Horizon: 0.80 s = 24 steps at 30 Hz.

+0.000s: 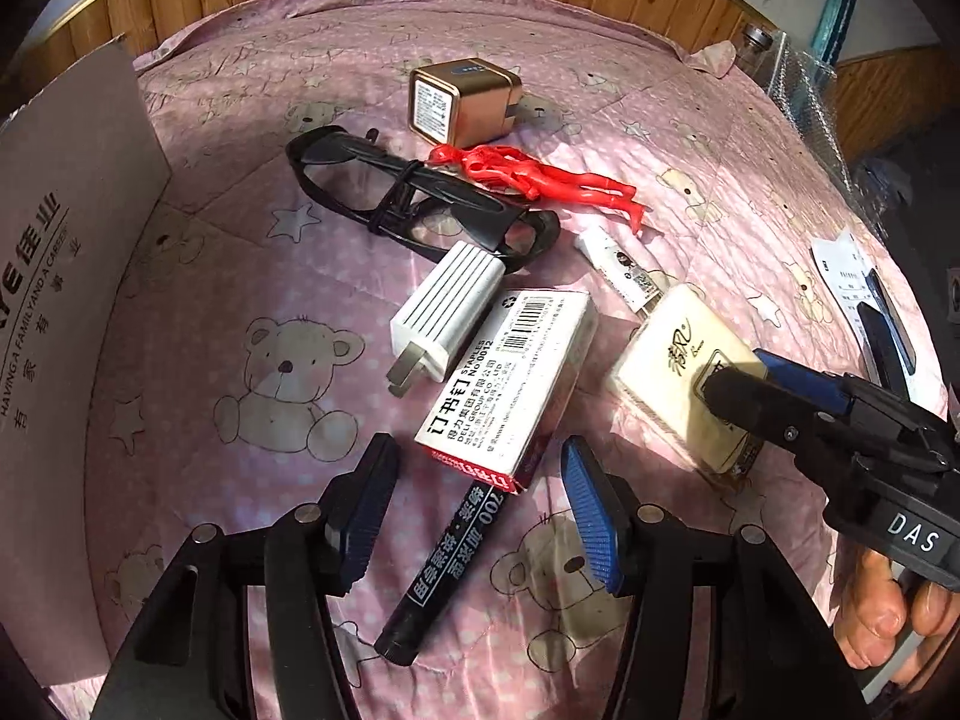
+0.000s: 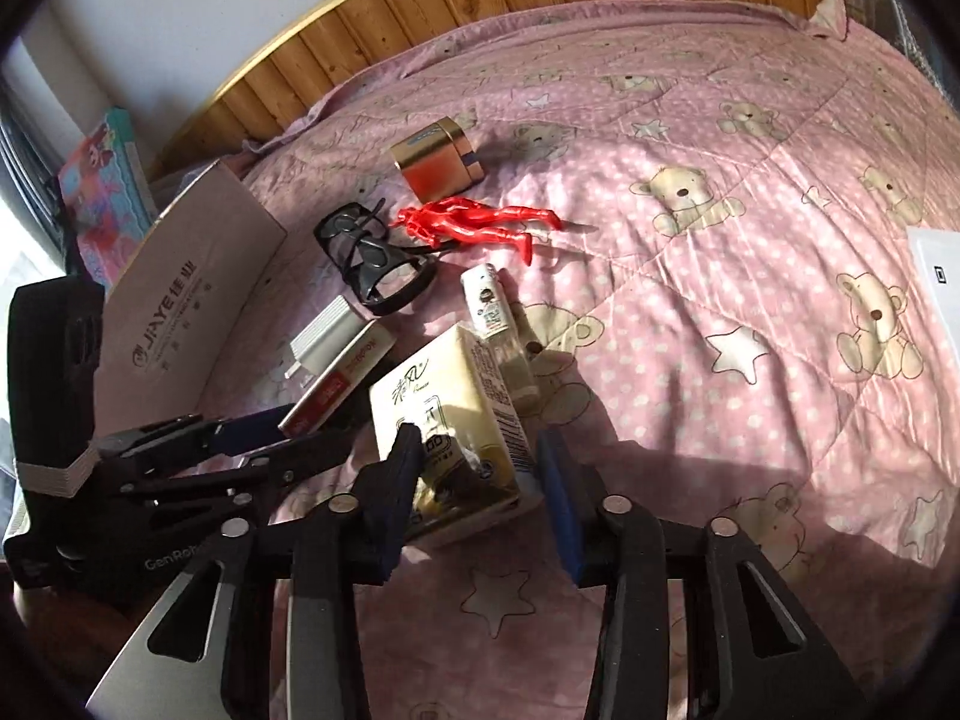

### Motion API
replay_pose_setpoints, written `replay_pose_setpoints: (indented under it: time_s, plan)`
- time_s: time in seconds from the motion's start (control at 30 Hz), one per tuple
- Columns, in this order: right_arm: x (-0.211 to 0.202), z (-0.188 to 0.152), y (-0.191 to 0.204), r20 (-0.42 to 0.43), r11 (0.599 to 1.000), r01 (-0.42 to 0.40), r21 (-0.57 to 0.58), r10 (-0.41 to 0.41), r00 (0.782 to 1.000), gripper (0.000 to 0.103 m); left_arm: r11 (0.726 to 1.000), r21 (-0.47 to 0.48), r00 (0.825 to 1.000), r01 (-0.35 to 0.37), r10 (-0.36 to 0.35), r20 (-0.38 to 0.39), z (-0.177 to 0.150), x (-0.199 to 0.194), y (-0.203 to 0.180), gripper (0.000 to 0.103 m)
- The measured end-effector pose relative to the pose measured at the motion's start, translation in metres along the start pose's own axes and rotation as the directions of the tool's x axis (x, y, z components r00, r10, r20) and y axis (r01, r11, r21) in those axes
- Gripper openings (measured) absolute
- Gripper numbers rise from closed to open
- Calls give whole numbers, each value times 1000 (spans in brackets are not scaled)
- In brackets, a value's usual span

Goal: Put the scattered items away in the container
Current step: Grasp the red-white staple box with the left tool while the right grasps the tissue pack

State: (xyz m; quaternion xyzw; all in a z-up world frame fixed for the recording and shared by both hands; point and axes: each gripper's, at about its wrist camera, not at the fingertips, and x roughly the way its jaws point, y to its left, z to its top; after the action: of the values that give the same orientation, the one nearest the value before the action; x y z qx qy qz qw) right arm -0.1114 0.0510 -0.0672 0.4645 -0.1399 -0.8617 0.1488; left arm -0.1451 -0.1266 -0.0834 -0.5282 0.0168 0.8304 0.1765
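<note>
Our right gripper (image 2: 474,480) has its blue-padded jaws spread wide around the cream-coloured tissue packet (image 2: 447,420) lying on the pink bear-print quilt (image 2: 720,210) (not squeezing it yet, as far as we can tell), while our left gripper (image 1: 480,516) hovers just as open over the black marker pen (image 1: 444,564) and the white staples box (image 1: 510,378) lying across it. So we'd say we're at the grab step: close on the packet, then carry it left to the open cardboard box (image 2: 198,294), where nothing seems packed yet.
</note>
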Motion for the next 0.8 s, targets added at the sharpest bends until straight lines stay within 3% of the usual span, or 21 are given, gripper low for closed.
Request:
replay_pose_setpoints:
  time_s: [0.07, 0.13, 0.27, 0.33, 0.4, 0.47, 0.53, 0.57, 0.7, 0.73, 0.8]
  plan:
    - [-8, -5, 12, 14, 999, -11, -36, 11, 1000, 25, 999, -10, 999, 41, -41, 10, 4, -7, -1, 39]
    - [-10, -8, 19, 16, 998, -42, -55, 43, 999, 26, 999, -20, 999, 27, -26, 36, 5, -14, 3, 41]
    - [6, -7, 24, 8, 997, -48, -55, 48, 999, 42, 1000, -17, 999, 2, -1, 50, 12, -5, 6, 54]
    - [16, -7, 22, -4, 998, -46, -30, 46, 999, 43, 1000, -4, 998, 10, -9, 58, 18, 3, 2, 57]
    - [22, -6, 21, -25, 998, -63, -12, 62, 998, 38, 1000, 11, 999, 1, -2, 53, 21, 11, 0, 51]
    - [18, -6, 22, -22, 997, -76, -18, 76, 997, 24, 1000, -10, 999, 16, -15, 45, 21, 14, 5, 38]
    - [11, -6, 25, -15, 996, -87, -27, 87, 996, 21, 999, -32, 999, 23, -21, 45, 20, 10, 10, 31]
    - [8, -6, 26, -11, 996, -80, -31, 79, 997, 22, 999, -42, 999, 27, -25, 47, 19, 7, 12, 31]
    - [13, -8, 33, -4, 997, -69, -19, 68, 998, 55, 998, -59, 997, 13, -9, 73, 17, -4, 17, 35]
    - [21, -9, 36, -24, 998, -48, -26, 47, 999, 56, 998, -62, 997, 7, -2, 72, 19, -2, 17, 43]
    - [34, -12, 41, -23, 998, -41, -42, 40, 999, 60, 998, -52, 997, 17, -13, 75, 25, 4, 14, 47]
